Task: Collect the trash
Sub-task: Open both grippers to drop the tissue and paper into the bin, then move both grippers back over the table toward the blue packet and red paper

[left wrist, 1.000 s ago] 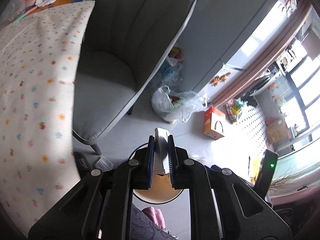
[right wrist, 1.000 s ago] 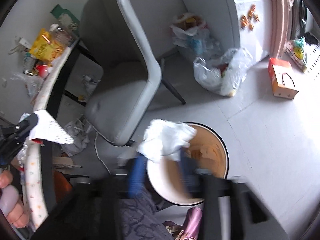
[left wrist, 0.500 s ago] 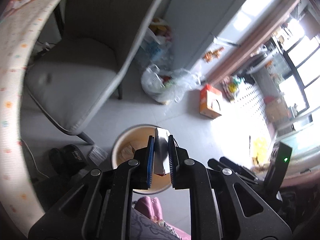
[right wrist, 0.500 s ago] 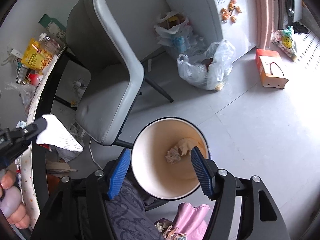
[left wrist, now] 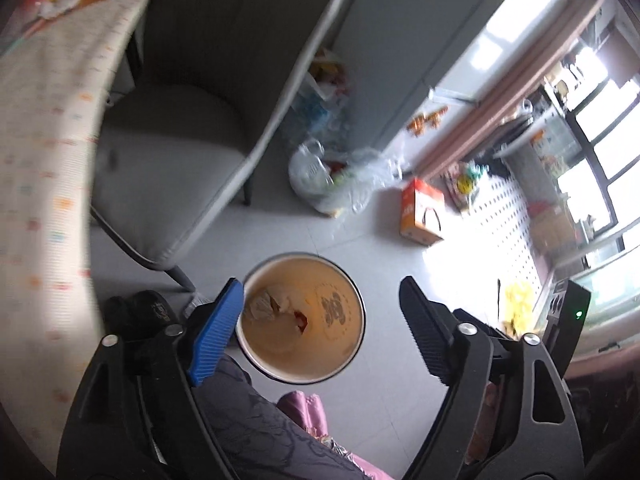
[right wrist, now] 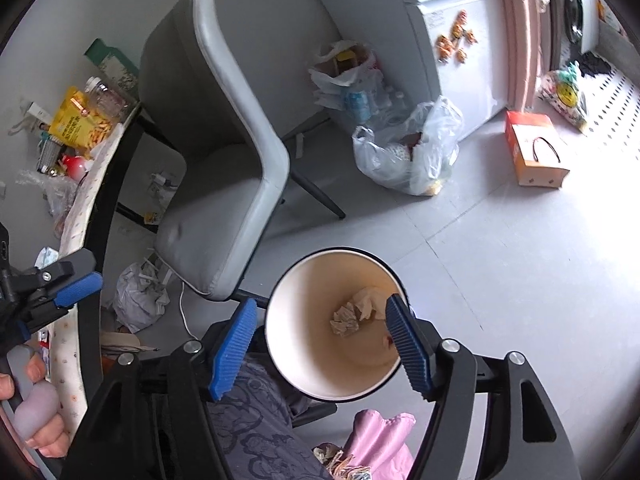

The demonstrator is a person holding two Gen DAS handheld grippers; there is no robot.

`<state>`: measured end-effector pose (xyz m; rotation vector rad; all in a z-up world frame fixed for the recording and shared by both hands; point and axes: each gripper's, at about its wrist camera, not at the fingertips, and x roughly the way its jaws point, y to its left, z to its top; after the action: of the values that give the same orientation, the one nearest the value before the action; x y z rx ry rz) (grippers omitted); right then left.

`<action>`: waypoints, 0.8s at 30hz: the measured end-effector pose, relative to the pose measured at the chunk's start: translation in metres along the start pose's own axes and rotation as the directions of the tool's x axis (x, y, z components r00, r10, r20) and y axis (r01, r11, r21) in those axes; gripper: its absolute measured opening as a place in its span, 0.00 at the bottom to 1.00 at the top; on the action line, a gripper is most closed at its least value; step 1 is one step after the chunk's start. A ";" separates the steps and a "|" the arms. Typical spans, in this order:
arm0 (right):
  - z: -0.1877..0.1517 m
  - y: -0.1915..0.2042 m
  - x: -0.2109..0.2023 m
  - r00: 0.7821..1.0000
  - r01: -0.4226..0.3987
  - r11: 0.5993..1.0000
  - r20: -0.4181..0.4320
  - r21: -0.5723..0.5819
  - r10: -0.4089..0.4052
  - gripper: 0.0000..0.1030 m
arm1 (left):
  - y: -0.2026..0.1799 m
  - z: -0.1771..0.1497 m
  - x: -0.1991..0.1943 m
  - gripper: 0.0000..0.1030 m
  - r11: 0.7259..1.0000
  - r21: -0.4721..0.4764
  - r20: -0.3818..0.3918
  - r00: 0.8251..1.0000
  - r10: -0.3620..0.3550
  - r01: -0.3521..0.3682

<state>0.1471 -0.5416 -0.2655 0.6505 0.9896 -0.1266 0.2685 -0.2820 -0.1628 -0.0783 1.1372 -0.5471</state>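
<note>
Trash drop-off step: left gripper [left wrist: 322, 320] and right gripper [right wrist: 322, 350] hang above the bin [right wrist: 280, 344], jaws opening with nothing between; crumpled paper [right wrist: 346, 318] lies inside. Next, fetch more litter from the counter [left wrist: 44, 152]

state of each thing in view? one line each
left hand-held gripper: jaws opening, nothing between them
right hand-held gripper: jaws opening, nothing gripped
bin: upright on floor, open top, crumpled paper at the bottom
chair: upright, seat bare
plastic bag: on floor, mouth open, partly filled
orange box: on floor, closed
tissue wad: on floor under the chair, not collected
</note>
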 end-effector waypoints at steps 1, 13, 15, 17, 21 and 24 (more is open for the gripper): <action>0.001 0.006 -0.002 1.000 -0.004 1.000 0.006 -0.013 0.005 0.70 | 0.004 0.000 -0.013 0.83 1.000 -0.003 0.034 0.999 0.005 -0.005; 0.015 0.100 -0.030 0.986 -0.053 0.984 0.146 -0.172 0.079 0.92 | 0.065 -0.009 -0.116 0.94 0.992 -0.116 0.325 0.943 0.075 -0.039; 0.017 0.116 -0.033 0.983 -0.062 0.979 0.158 -0.193 0.093 0.92 | 0.075 -0.012 -0.126 0.94 0.988 -0.143 0.350 0.931 0.102 -0.055; 0.017 0.135 -0.037 0.978 -0.064 0.975 0.181 -0.213 0.104 0.92 | 0.089 -0.016 -0.139 0.94 0.984 -0.171 0.373 0.920 0.120 -0.059; 0.010 0.171 -0.046 0.965 -0.049 0.966 0.236 -0.253 0.111 0.92 | 0.111 -0.025 -0.161 0.94 0.971 -0.218 0.408 0.895 0.181 -0.097; 0.004 0.199 -0.054 0.952 -0.060 0.952 0.269 -0.299 0.144 0.93 | 0.128 -0.037 -0.180 0.94 0.951 -0.269 0.457 0.849 0.265 -0.152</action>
<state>0.1962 -0.3940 -0.1306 0.4000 0.6727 0.0166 0.2290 -0.0823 -0.0697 -0.2702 0.6906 -0.1792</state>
